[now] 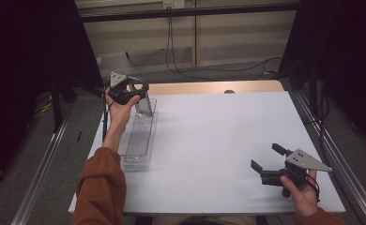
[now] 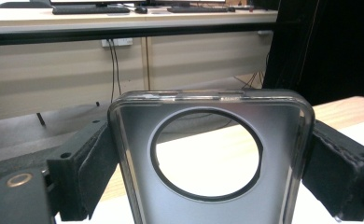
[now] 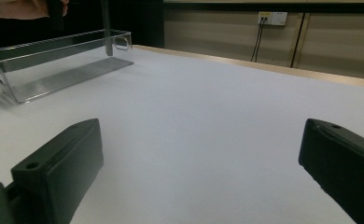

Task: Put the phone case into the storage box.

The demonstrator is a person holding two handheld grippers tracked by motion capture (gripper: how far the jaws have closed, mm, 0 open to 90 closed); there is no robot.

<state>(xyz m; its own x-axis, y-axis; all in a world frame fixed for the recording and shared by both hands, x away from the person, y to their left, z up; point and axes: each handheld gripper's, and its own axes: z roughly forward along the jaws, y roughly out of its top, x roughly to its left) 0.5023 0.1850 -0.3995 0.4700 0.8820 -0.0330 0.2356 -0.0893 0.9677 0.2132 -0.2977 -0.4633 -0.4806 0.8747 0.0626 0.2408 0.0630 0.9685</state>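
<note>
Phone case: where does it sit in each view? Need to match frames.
High view: phone case upper left, held by the left gripper over the far end of the clear tray.
Left gripper view: centre, clamped between the jaws, round cutout facing the camera.
Right gripper view: thin upright strip at top left, above the tray.
Shared landmark: the clear tray.

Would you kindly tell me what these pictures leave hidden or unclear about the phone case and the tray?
- Phone case: its lower end is cut off by the bottom edge of the left gripper view.
- High view: the left tongs and hand cover the case's top, so the grip is unreadable there.
- Clear tray: the person's forearm hides its near left rim.
- Right gripper view: too distant to tell whether the case touches the tray floor.
</note>
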